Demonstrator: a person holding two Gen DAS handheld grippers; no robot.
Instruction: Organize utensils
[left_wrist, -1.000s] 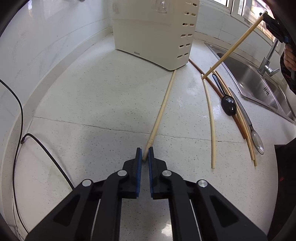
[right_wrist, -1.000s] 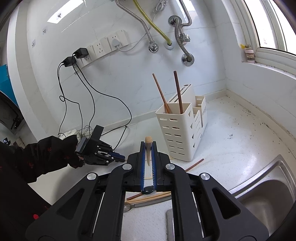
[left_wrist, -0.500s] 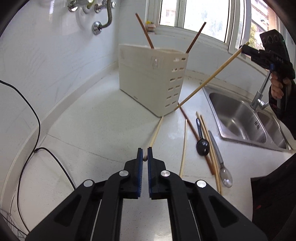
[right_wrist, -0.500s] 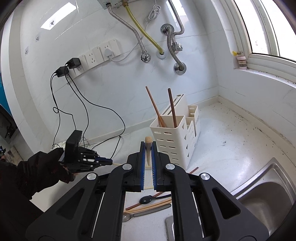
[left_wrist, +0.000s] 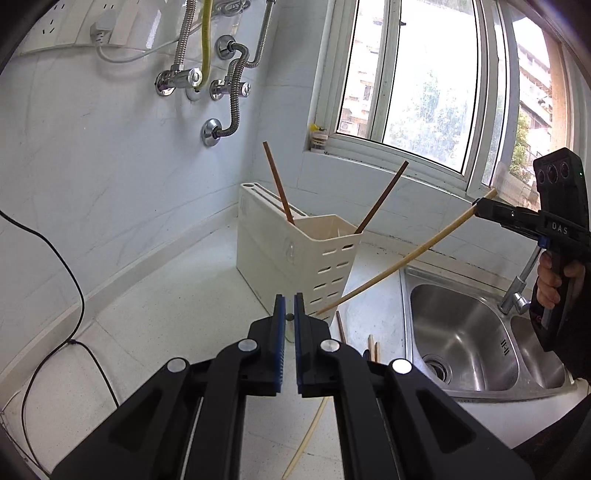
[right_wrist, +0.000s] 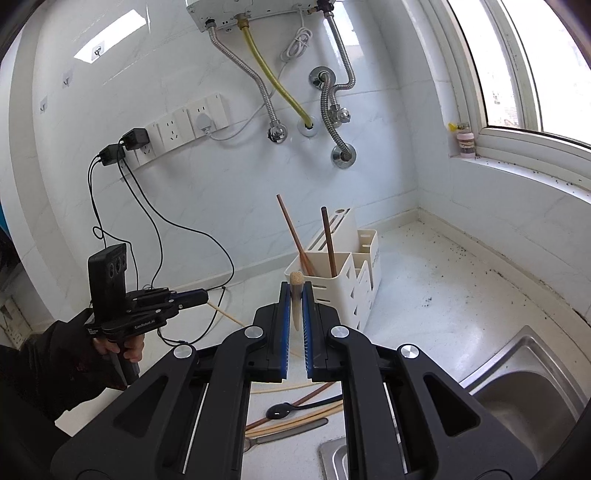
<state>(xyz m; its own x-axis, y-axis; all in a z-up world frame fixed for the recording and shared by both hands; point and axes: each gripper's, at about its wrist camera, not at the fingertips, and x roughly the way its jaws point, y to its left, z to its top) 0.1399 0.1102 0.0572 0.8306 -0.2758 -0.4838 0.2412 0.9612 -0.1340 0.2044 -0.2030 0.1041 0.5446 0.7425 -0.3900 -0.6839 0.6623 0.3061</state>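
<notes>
White speckled counter (left_wrist: 177, 310) in a tiled kitchen corner, sink (left_wrist: 461, 332) on one side, window beyond. Nearest, left gripper (left_wrist: 290, 317): fingers nearly together, pinching one end of a pale chopstick (right_wrist: 225, 314) that trails down toward the counter below the jaws. Right gripper (right_wrist: 295, 295): fingers pressed onto the thick end of a second pale chopstick (left_wrist: 399, 264), held aloft and slanting down toward the holder's perforated side. Loose on the counter by the sink edge: more chopsticks (right_wrist: 306, 419), a black spoon (right_wrist: 282, 410), a metal spoon (right_wrist: 288, 432). Farther back, cream utensil holder (left_wrist: 295, 258), two dark chopsticks (right_wrist: 328, 240) leaning in its front compartment. Step in hand, as I read it: carrying both sticks to the holder. Next move calls for tipping each upright and lowering tip-first. Holder rim is narrow; open room above it, wall and pipes (left_wrist: 232, 92) close behind.
</notes>
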